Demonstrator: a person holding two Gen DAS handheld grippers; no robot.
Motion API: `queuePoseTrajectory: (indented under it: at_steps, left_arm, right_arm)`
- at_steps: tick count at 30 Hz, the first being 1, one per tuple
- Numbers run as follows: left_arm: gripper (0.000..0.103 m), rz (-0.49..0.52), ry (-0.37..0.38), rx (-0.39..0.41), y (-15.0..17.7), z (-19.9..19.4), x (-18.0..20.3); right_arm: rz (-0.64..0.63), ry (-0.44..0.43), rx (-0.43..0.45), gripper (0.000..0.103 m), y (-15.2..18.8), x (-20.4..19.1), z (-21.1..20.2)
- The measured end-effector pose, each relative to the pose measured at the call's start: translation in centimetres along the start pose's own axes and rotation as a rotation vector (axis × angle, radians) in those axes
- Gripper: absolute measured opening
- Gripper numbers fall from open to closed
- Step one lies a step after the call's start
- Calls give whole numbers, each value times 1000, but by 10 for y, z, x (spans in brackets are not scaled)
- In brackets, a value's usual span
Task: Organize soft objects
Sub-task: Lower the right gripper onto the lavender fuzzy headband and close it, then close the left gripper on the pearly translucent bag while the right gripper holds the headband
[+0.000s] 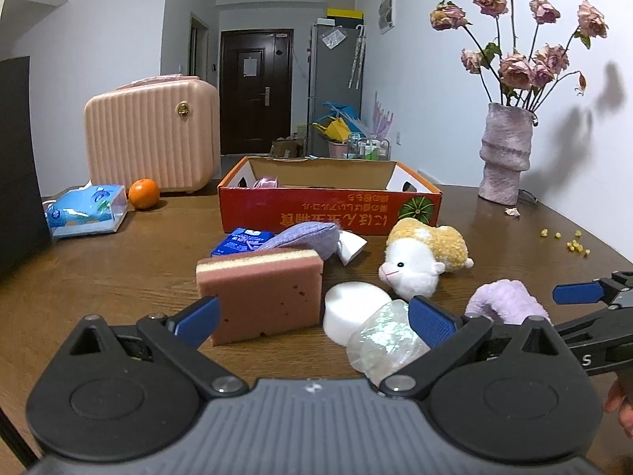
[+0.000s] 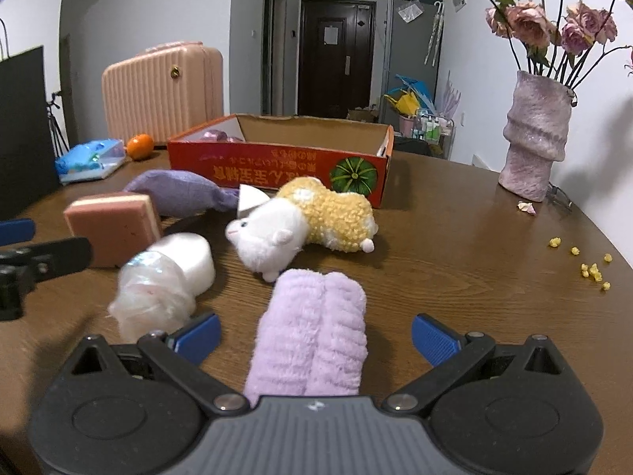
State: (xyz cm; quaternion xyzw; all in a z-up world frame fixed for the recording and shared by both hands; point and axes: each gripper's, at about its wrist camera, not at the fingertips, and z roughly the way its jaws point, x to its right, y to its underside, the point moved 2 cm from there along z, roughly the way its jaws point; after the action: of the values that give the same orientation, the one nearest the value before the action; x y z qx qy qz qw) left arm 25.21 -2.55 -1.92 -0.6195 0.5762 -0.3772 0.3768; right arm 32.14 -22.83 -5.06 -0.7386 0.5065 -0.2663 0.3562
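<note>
Straddling lilac towel (image 2: pixel 312 340), right claw (image 2: pixel 314 336) open (left (image 1: pixel 314 318) too).

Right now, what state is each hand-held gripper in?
Left hand-held gripper: open, holding nothing; pink sponge and white foam puck lie between its fingers.
Right hand-held gripper: open, straddling the lilac towel roll, not clamped.

1. Pink suitcase (image 1: pixel 152 134) upright at the far left of the wooden bench (image 1: pixel 99 277).
2. Orange (image 1: pixel 144 193) just beside its base.
3. Tissue pack (image 1: pixel 85 209) near the orange.
4. Vase (image 1: pixel 504 152) of dried roses (image 1: pixel 514 67) far right.
5. Yellow crumbs (image 1: pixel 569 242) scattered near the right edge.
6. Dark door (image 1: pixel 256 91) and grey fridge (image 1: pixel 336 87) beyond.
</note>
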Motion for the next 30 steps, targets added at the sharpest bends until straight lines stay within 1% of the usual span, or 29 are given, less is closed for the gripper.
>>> queuePoseTrajectory:
  at_steps: [1, 3, 4, 6, 8, 10, 13, 23, 30]
  left_arm:
    - [103, -7, 0, -1, 0, 2, -1]
    - [103, -13, -3, -3, 1, 4, -3]
    - [103, -16, -2, 0, 1, 5, -4]
    - [103, -18, -4, 4, 2, 6, -4]
    - [103, -18, -6, 5, 4, 8, -3]
    - [103, -11, -12, 4, 5, 10, -2]
    - [103, -4, -15, 9, 6, 10, -1]
    - [103, -10, -9, 14, 6, 8, 0]
    - [103, 5, 7, 10, 4, 8, 10]
  right_arm:
    - [1, 3, -3, 102, 0, 1, 4]
    - [11, -8, -4, 98, 0, 2, 10]
    - [16, -13, -2, 94, 1, 3, 12]
    - [22, -22, -2, 91, 2, 4, 17]
    - [28, -34, -5, 83, 4, 4, 19]
    - [30, -38, -6, 69, 6, 4, 21]
    - [31, -49, -4, 53, 7, 3, 20]
    - [41, -59, 32, 45, 7, 6, 14]
    - [52, -60, 61, 42, 6, 10, 9]
